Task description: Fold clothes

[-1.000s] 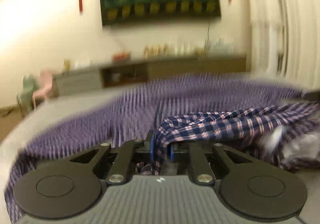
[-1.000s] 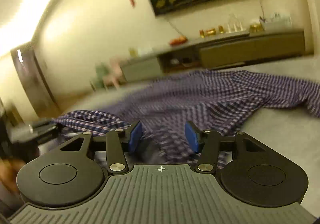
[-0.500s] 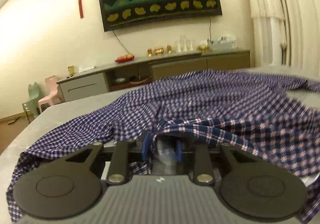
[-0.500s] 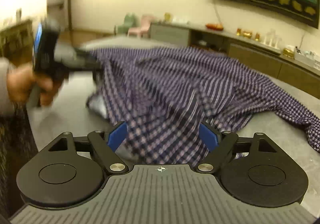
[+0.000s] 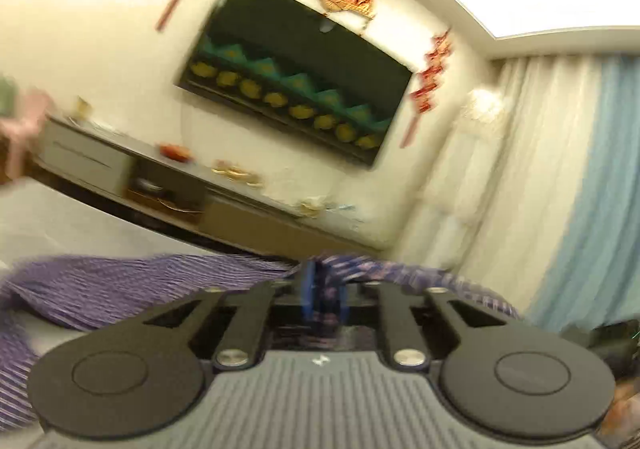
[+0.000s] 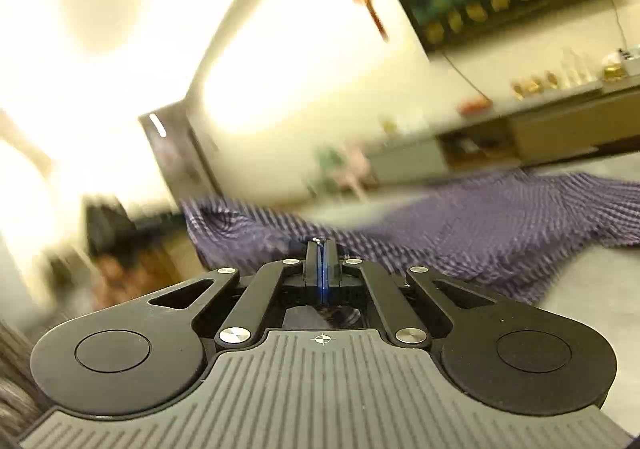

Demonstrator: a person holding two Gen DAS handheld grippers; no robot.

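Now, progress: barely begun, by the look of it; the checked shirt (image 6: 500, 225) is seen spread loose and rumpled, with no tidy fold to be made out anywhere.
Left gripper (image 5: 323, 295): cloth is clamped between the blue pads, a bunch of the checked fabric standing up between them, and the rest is trailed off to the left across the surface.
Right gripper (image 6: 321, 263): the jaws are pressed fully together; a sliver of cloth appears to be pinched at the very tips, though blur keeps that from being certain.
What is left: the whole job, it is judged; the edge has to be carried over, laid flat and smoothed, then folded again.
Surface: a pale grey table (image 6: 592, 285), on which the far part of the shirt is draped.
Room: a dark wall screen (image 5: 296, 69) with red hanging ornaments (image 5: 432, 77) beside it, a long low sideboard (image 6: 560, 129) cluttered with small items, and pale curtains (image 5: 560, 177) at the right of the left wrist view.
Picture quality: both views are smeared by motion.
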